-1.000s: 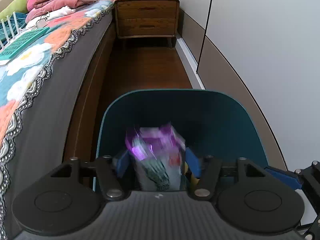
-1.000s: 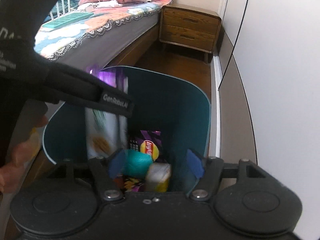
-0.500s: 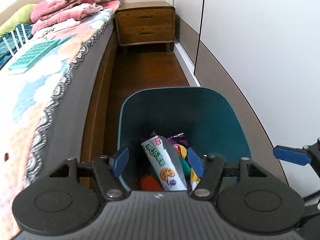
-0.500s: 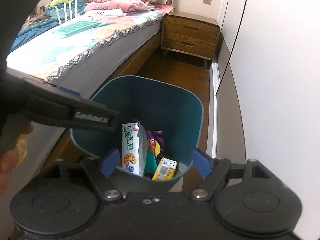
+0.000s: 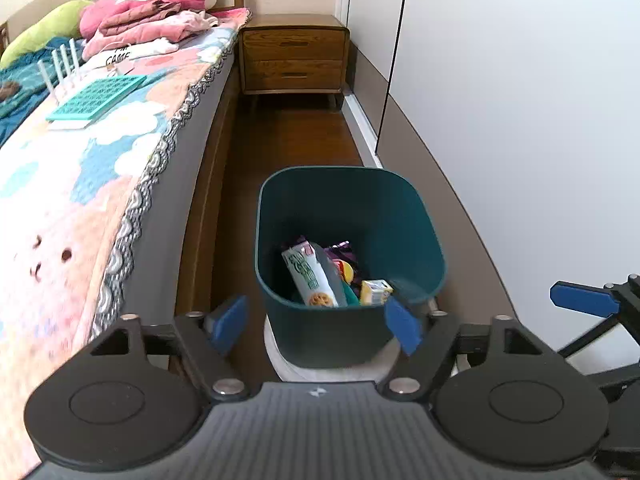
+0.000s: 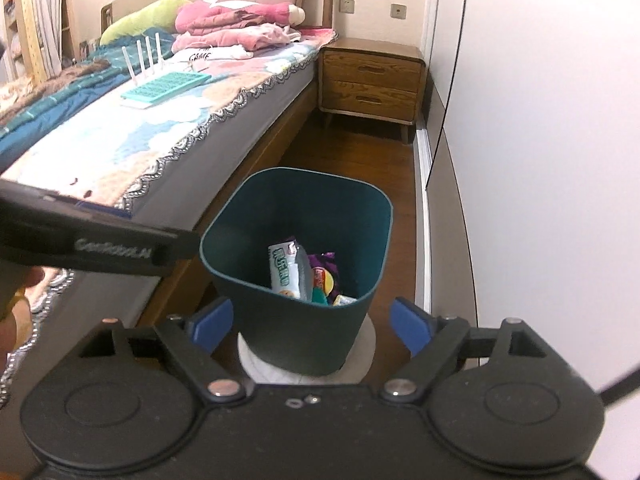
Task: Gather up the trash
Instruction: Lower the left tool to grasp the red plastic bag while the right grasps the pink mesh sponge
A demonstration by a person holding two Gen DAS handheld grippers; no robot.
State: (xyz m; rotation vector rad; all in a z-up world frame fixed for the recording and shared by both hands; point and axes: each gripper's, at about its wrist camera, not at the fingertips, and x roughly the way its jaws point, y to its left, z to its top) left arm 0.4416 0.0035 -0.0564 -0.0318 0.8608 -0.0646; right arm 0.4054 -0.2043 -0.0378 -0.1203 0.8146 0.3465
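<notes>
- On the wooden floor, in the aisle between the bed [image 5: 120,184] on the left and the white wardrobe wall [image 5: 520,120] on the right, stands the dark teal plastic waste bin [image 5: 400,216] on a pale round base.
- Collected trash lies inside the bin: a white-and-green foil snack packet [image 5: 310,276] leaning upright, a purple crinkled wrapper [image 5: 344,250] behind it, and a small yellow drink carton [image 5: 376,290] to its right.
- Left hand-held gripper [image 5: 316,324]: jaws opening, wide apart, nothing between the blue pads; it is above the near rim.
- Right hand-held gripper [image 6: 312,326]: jaws opening, wide apart, holding nothing.
- Handling judgement: the packets are light, thin and slippery, and crush easily. Pinch a flat sealed edge, not the puffed middle. The carton is stiffer; grip it across two opposite faces.
- No loose trash is visible on the floor or bed.
</notes>
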